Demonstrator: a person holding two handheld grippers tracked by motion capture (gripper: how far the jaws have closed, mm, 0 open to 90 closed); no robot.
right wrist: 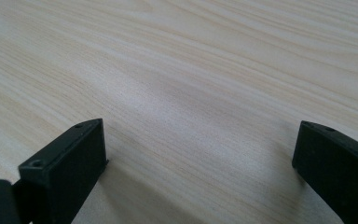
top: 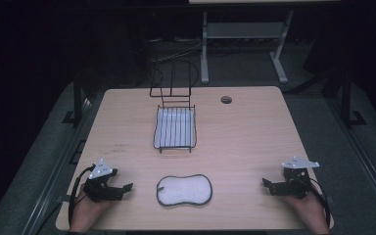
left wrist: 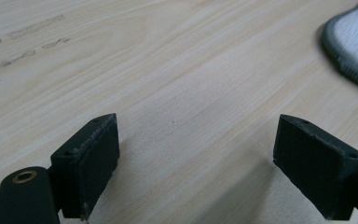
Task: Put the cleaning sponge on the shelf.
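Low in the frame, both hand-held grippers rest on the tabletop (top: 254, 132).
Left hand-held gripper (top: 125, 188) and right hand-held gripper (top: 266, 183) gape released either side of the white cloth pad (top: 184, 190).

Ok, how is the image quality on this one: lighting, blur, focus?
High view: table evenly lit, surroundings nearly black, white pad slightly washed out. Left gripper view: pad edge soft, wood grain sharp, faint shadows under the jaws. Right gripper view: far grain blurs, near grain clear, no glare.

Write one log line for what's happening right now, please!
left tool: open, empty | right tool: open, empty | white pad: flat between them, untouched | wire rack: behind pad
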